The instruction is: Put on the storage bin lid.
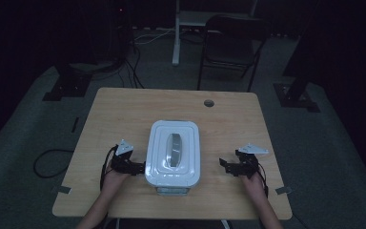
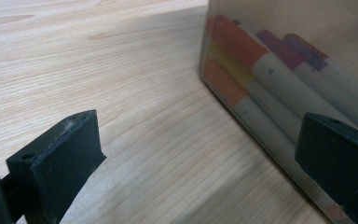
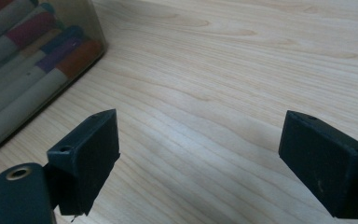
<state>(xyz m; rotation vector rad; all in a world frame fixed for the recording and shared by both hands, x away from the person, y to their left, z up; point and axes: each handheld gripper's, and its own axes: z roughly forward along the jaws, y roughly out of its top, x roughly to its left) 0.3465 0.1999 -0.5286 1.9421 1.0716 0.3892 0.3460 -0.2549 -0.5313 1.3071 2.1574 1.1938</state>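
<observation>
A clear plastic box with a white lid [image 1: 173, 151] and a grey handle stands in the middle of the wooden table [image 1: 124, 109]. Through its wall [image 2: 279, 84] I see several markers with orange, red and purple caps [image 2: 235, 46]; the same box wall [image 3: 32, 70] is at the upper left of the right gripper view. My left gripper [image 1: 134, 168] is open right beside the box's left side, its jaws wide apart [image 2: 200, 154]. My right gripper [image 1: 228, 167] is open a short way off the box's right side, over bare wood [image 3: 200, 154].
A round cable hole [image 1: 208, 102] sits near the table's far edge. Beyond the table stand a dark folding chair [image 1: 231, 43] and a white desk leg [image 1: 176, 33]. Cables lie on the grey floor [image 1: 47, 162] at the left.
</observation>
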